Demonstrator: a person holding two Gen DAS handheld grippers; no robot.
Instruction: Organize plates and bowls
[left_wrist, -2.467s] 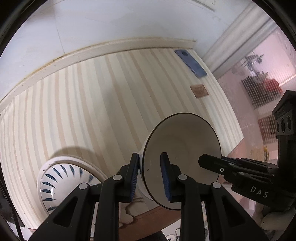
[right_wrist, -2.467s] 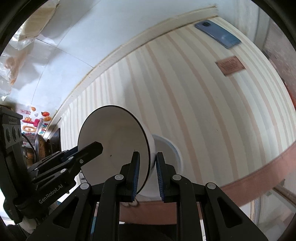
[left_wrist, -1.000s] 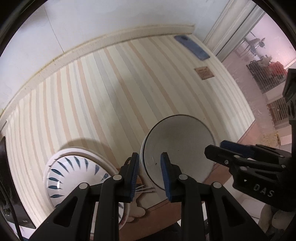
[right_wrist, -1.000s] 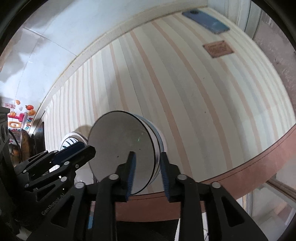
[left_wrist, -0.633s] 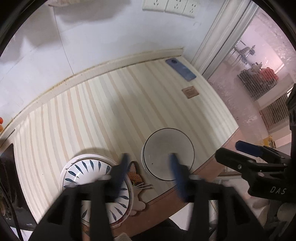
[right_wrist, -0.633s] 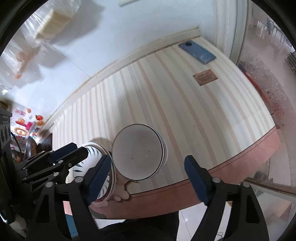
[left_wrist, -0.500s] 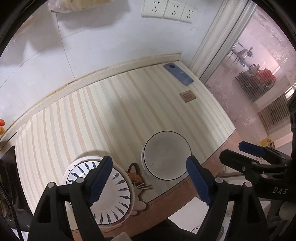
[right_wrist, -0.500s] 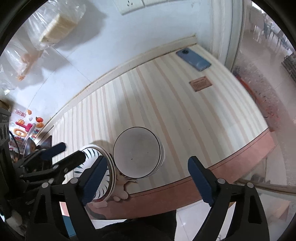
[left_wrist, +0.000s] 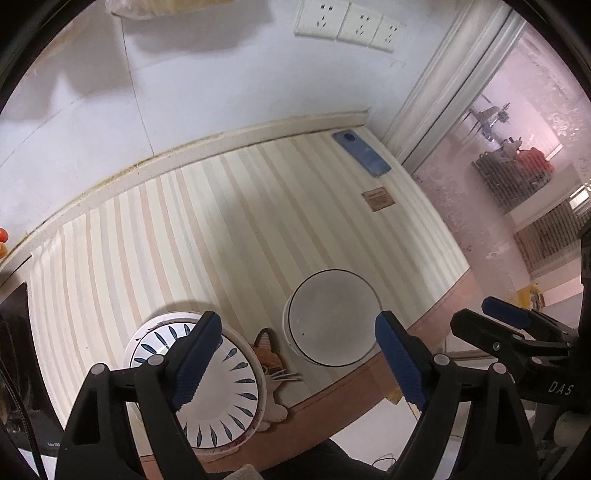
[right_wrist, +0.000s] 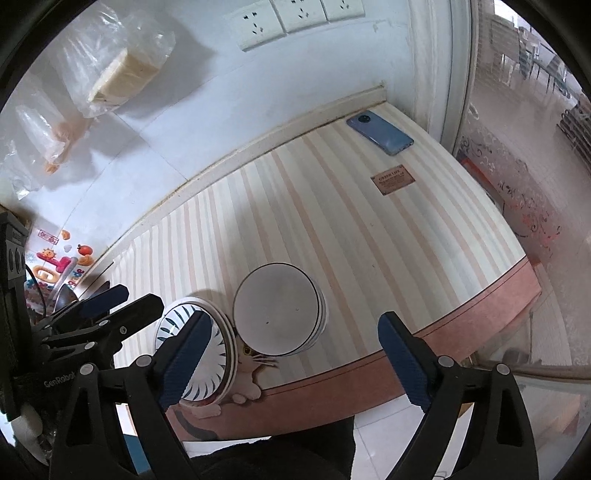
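Observation:
A stack of plain white bowls with a dark rim (left_wrist: 334, 323) stands near the front edge of the striped table; it also shows in the right wrist view (right_wrist: 279, 314). To its left lies a stack of white plates with blue leaf marks (left_wrist: 218, 384), also in the right wrist view (right_wrist: 201, 356). My left gripper (left_wrist: 297, 363) is open and empty, raised well above both stacks. My right gripper (right_wrist: 291, 363) is open and empty, also high above them.
A blue phone (left_wrist: 361, 153) and a small brown label (left_wrist: 377, 199) lie at the far right of the striped tablecloth (left_wrist: 207, 229). A cat-shaped coaster (left_wrist: 271, 350) sits between the stacks. A wall with sockets (left_wrist: 347, 24) stands behind. Plastic bags (right_wrist: 110, 70) hang on it.
Both grippers held the bowl by its rim, set it on the stack, opened wide and pulled up and back from the table.

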